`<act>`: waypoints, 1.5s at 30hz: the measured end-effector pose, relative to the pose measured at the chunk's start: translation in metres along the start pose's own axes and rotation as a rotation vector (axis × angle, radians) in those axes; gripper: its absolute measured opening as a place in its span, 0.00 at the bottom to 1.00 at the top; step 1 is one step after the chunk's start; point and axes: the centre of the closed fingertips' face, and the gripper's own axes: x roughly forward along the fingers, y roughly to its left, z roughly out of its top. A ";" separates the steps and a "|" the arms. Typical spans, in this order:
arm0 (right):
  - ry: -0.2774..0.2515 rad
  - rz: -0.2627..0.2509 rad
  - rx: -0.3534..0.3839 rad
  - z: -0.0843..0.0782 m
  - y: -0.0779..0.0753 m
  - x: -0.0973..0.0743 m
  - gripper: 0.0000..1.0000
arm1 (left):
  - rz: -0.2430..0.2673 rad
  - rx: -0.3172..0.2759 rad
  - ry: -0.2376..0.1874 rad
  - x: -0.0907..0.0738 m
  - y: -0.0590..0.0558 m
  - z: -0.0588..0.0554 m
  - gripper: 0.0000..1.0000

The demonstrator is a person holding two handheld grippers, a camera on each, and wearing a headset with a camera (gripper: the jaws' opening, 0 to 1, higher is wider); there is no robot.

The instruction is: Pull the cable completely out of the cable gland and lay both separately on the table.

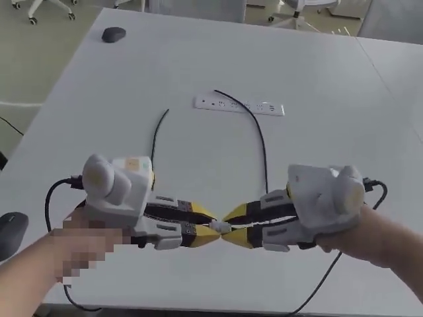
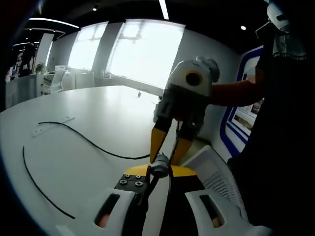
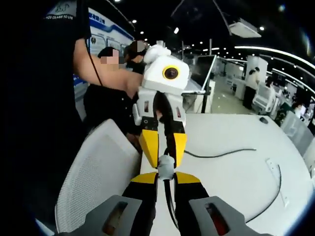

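Note:
The two grippers meet tip to tip above the near edge of the white table (image 1: 198, 59). Between their yellow tips sits a small grey cable gland (image 1: 221, 228) (image 2: 159, 166) (image 3: 166, 167). My left gripper (image 1: 210, 228) (image 2: 158, 172) is shut on the gland. My right gripper (image 1: 230, 229) (image 3: 166, 175) is shut where the black cable (image 3: 170, 196) leaves the gland and runs back between its jaws. The cable (image 1: 263, 148) curves over the table from near the power strip to behind the right gripper. How deep it sits in the gland is hidden.
A white power strip (image 1: 239, 105) lies mid-table. A second loose black cable (image 1: 157, 135) lies to its left. One dark mouse (image 1: 114, 34) sits at the far left corner and another (image 1: 12, 231) at the near left edge. A white mesh chair (image 3: 93, 167) stands below the grippers.

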 end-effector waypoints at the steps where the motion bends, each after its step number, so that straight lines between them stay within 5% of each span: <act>1: 0.022 -0.015 -0.039 0.000 0.002 0.000 0.07 | -0.004 -0.007 0.001 0.000 -0.001 0.000 0.15; 6: 0.078 -0.088 -0.133 -0.001 0.004 0.003 0.07 | -0.002 -0.015 -0.004 -0.002 -0.002 -0.003 0.15; 11: 0.100 -0.086 -0.144 -0.007 0.007 0.006 0.08 | -0.010 -0.010 0.016 0.001 -0.003 -0.010 0.15; 25: 0.086 -0.121 -0.037 -0.007 -0.001 0.005 0.10 | -0.006 0.012 0.016 -0.001 0.000 -0.008 0.15; 27: 0.090 -0.141 0.058 -0.010 -0.002 0.000 0.13 | -0.001 0.017 0.015 -0.001 0.001 -0.007 0.15; 33: 0.000 -0.307 0.275 -0.009 -0.018 -0.025 0.22 | 0.019 0.017 -0.010 -0.004 0.008 0.000 0.15; 36: 0.035 -0.381 0.361 -0.023 -0.025 -0.031 0.23 | 0.022 0.022 -0.014 -0.004 0.008 0.002 0.15; 45: 0.111 -0.436 0.228 -0.022 -0.024 -0.021 0.19 | 0.032 0.019 -0.020 -0.004 0.009 0.004 0.15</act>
